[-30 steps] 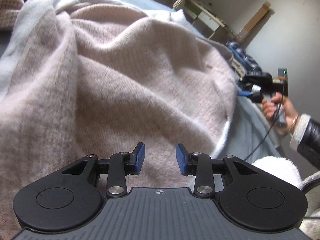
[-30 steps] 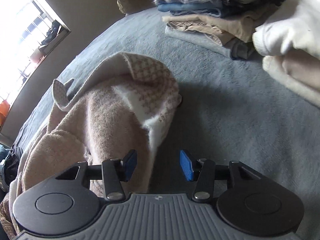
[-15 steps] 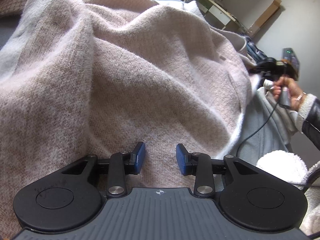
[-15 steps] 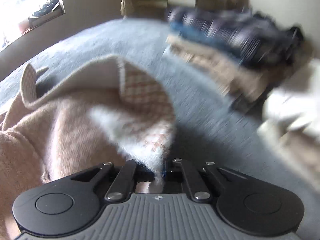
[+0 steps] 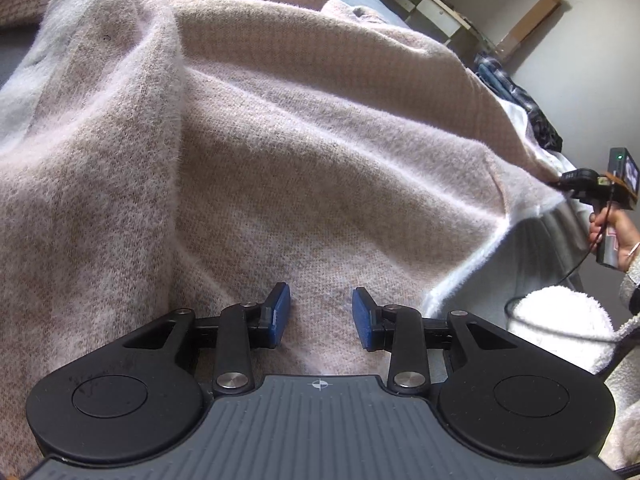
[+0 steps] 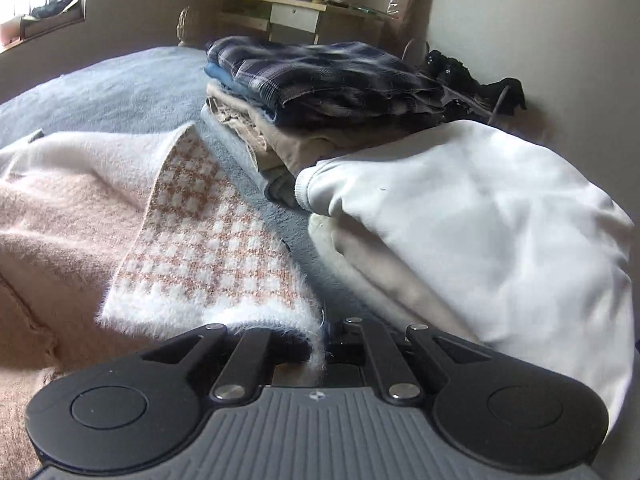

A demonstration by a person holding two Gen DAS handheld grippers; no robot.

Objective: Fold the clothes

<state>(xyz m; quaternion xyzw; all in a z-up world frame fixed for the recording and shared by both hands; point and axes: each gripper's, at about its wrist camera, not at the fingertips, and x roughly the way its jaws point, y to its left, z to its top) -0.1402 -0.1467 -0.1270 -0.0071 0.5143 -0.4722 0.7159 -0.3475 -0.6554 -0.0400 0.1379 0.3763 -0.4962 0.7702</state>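
A: Where is the pink sweater (image 5: 280,152) being seen relative to the left gripper (image 5: 321,312)?

B: It is being spread directly under and ahead of that gripper, filling most of the left wrist view. The blue pads (image 5: 279,312) are being held wide apart, with nothing between them but the fuzzy knit lying beneath.

A: And the right gripper (image 6: 325,344)?

B: Its jaws are being kept closed, and the white fuzzy hem (image 6: 256,316) of the sweater is being pinched between them. The checked inner side of the knit (image 6: 200,240) is being shown turned up just ahead of the fingers, stretching away to the left.

A: What is being seen around the garment?

B: The sweater is being laid on a grey-blue bed cover (image 6: 120,88). A folded white garment (image 6: 480,224) is being seen just beside the right gripper, to its right, and a stack of folded clothes (image 6: 320,96) topped by dark plaid is being seen farther back. In the left wrist view, the right gripper (image 5: 576,186) is being held by a hand (image 5: 612,232) at the sweater's far edge, where the fabric is being drawn taut.
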